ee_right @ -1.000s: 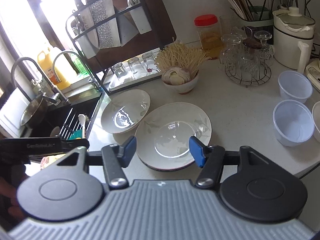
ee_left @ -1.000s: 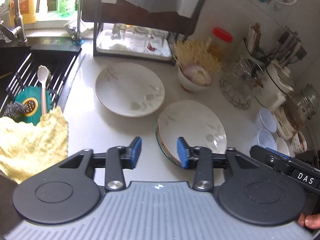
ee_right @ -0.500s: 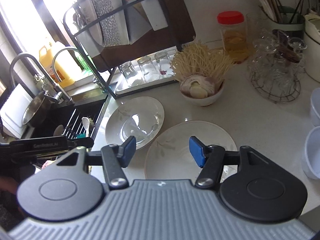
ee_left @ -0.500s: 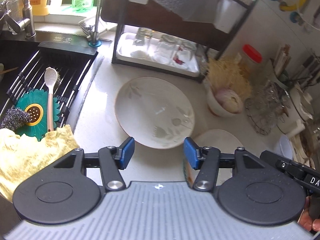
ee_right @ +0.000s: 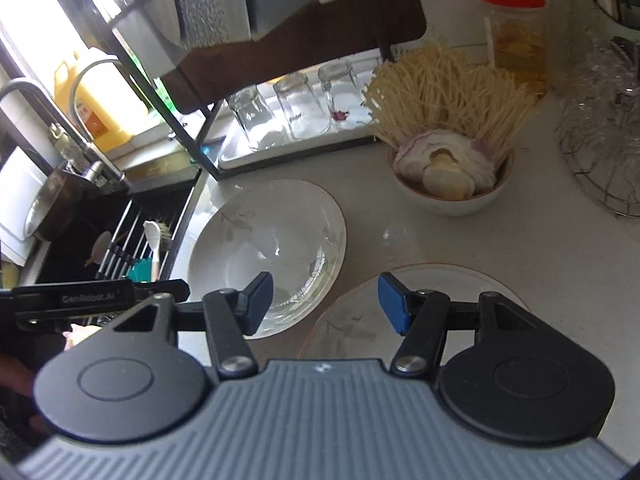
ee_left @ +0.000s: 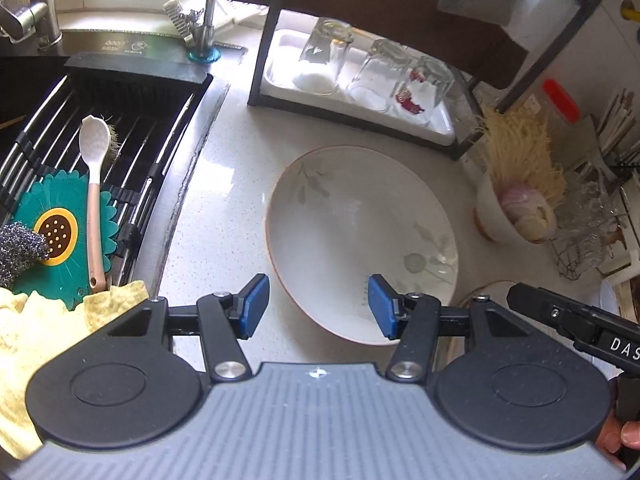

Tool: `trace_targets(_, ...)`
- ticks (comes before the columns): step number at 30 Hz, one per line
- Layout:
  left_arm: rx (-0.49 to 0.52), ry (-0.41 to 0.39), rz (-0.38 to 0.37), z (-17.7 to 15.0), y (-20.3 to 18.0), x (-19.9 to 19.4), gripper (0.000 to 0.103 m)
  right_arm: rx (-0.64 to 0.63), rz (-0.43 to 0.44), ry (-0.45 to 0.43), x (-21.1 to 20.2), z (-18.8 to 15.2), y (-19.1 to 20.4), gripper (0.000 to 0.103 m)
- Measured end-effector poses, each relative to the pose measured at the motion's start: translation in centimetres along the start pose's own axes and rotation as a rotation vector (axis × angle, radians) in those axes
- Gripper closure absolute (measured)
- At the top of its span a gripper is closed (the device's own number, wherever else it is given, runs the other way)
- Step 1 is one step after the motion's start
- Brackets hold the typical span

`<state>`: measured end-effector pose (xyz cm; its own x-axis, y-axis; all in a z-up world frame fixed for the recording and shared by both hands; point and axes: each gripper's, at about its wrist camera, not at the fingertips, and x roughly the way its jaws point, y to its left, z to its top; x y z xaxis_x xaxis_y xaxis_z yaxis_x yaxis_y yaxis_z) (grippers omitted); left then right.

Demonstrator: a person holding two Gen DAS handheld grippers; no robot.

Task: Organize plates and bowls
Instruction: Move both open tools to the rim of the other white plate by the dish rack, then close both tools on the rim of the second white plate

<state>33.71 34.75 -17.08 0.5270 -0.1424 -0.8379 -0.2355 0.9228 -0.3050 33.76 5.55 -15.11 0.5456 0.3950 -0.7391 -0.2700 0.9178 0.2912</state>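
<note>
Between the spread, empty fingers of the left gripper [ee_left: 318,306] lies a leaf-patterned plate [ee_left: 360,236] on the counter [ee_left: 224,216]; the right gripper [ee_right: 324,300], equally open, hangs over a second plate [ee_right: 432,280]. Neither is lifted or stacked, so the task seems barely begun. A bowl of noodles [ee_right: 452,176] and the glass rack [ee_left: 360,92] crowd the far side.
</note>
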Motion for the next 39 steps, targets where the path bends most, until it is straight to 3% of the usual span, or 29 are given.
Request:
trace_targets(9, -0.011, 0.023, -0.023, 2.8, 2.0, 3.5, 0.043, -0.059, -0.033, 0.047, 5.0, 2.5, 1.2, 0.043)
trace_targets(21, 0.059, 0.072, -0.030, 5.2, 2.5, 7.0, 0.045, -0.081, -0.093, 0.082, 8.9, 4.0, 1.2, 0.047)
trace_targets(27, 0.051, 0.081, -0.055, 5.6, 3.1, 8.2, 0.061, -0.070, -0.110, 0.111, 10.2, 4.1, 1.1, 0.061)
trace_targets(30, 0.063, 0.073, -0.050, 5.7, 3.2, 8.6, 0.072, -0.064, -0.123, 0.118, 10.4, 4.1, 1.4, 0.063)
trace_targets(33, 0.043, 0.076, -0.074, 5.9, 3.8, 8.8, 0.074, -0.058, -0.131, 0.118, 10.5, 4.1, 1.4, 0.063)
trace_targets(39, 0.062, 0.103, -0.141, 6.4, 4.3, 9.4, 0.081, -0.020, -0.152, 0.141, 11.2, 4.1, 0.8, 0.078)
